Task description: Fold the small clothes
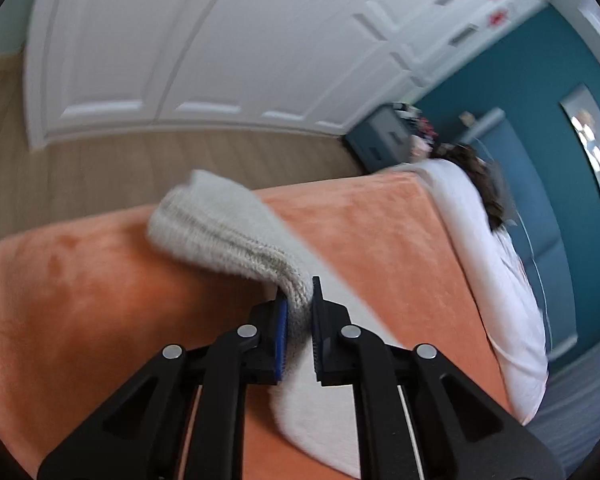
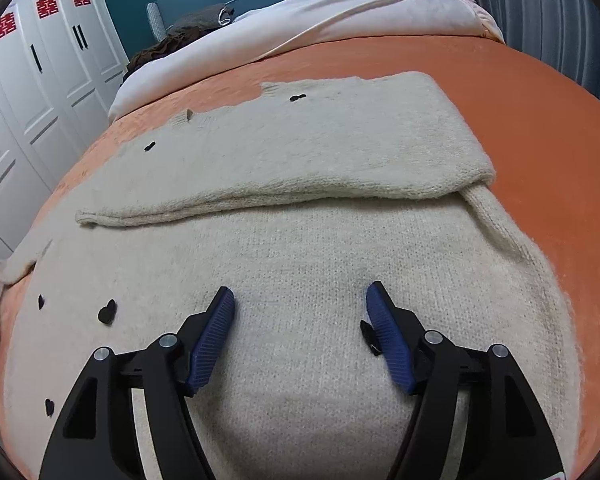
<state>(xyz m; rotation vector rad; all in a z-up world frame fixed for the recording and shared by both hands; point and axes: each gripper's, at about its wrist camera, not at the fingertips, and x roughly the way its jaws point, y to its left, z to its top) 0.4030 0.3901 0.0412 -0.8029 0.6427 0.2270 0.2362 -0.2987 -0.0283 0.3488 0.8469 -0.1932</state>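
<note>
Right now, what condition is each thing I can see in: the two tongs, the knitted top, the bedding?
Left tongs: shut on a lifted part of the sweater.
Right tongs: open, over the sweater, holding nothing.
Sweater: cream knit, spread on the bed, one sleeve folded across the body.
Orange blanket: laid flat under the sweater.
White duvet: bunched at the far end of the bed.
Wardrobe doors: closed.
</note>
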